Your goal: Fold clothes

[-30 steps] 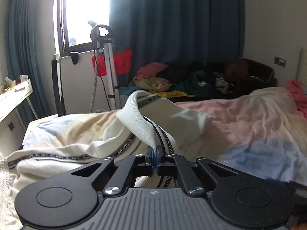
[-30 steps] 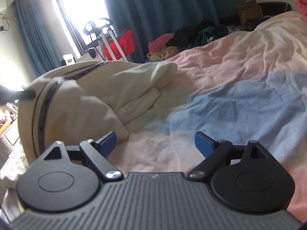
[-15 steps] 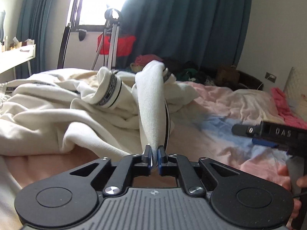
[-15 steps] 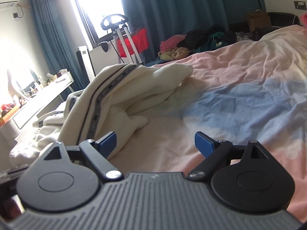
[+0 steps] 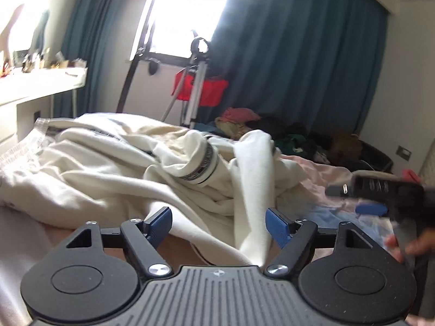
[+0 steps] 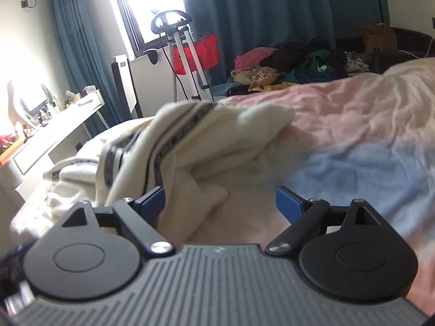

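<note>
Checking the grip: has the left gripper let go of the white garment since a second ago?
Yes. The left gripper was shut on the white garment; now its jaws stand apart.

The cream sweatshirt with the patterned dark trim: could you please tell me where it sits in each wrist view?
Left wrist: cream sweatshirt fills left and centre, above the gripper.
Right wrist: it lies left of centre on the bedsheet.
Shared landmark: red bag under the window.

Teal curtains (image 5: 285,62) by bright window (image 5: 190,13). Red bag (image 6: 199,54) on metal stand (image 6: 185,62). Desk (image 6: 62,130) w/ misc. bottles, left. Pink/blue bedsheet (image 6: 353,135). Clothes pile (image 6: 293,65) at back.
</note>
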`<state>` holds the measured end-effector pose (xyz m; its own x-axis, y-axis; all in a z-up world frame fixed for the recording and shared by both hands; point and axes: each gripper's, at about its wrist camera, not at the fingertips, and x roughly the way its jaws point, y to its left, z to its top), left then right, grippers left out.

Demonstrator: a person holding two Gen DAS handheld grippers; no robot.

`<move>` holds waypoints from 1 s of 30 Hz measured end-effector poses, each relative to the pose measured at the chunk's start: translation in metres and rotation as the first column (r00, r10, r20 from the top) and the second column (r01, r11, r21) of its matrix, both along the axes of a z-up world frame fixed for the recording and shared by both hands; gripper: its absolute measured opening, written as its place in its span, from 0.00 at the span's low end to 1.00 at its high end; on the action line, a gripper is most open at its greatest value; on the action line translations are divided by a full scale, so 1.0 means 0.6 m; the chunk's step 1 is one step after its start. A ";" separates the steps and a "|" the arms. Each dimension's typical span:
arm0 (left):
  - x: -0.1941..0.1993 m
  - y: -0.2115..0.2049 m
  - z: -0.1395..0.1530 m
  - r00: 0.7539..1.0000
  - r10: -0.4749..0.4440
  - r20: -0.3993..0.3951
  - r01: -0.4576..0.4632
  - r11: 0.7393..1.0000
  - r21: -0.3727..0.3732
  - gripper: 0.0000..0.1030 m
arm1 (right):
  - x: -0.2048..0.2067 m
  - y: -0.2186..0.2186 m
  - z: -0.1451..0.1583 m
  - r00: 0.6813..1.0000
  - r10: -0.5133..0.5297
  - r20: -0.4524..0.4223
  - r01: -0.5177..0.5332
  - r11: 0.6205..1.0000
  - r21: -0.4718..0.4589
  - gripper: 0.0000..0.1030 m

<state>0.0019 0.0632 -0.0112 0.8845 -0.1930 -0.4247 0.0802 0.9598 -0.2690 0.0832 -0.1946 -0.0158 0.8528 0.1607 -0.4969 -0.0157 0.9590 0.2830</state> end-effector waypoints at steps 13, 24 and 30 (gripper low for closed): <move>0.086 0.038 -0.078 0.995 0.016 -0.096 -0.028 0.991 -0.127 0.74 | 0.395 0.161 0.018 0.971 0.084 -0.222 -0.153 0.937 -0.315 0.86; 0.125 0.070 -0.126 0.982 -0.004 -0.189 -0.041 0.971 -0.237 0.71 | 0.495 0.188 -0.012 0.943 0.020 -0.333 -0.171 0.885 -0.433 0.07; 0.109 0.065 -0.115 0.988 -0.005 -0.157 -0.026 0.980 -0.200 0.70 | 0.419 0.086 0.105 0.991 -0.097 -0.092 0.053 0.916 -0.397 0.05</move>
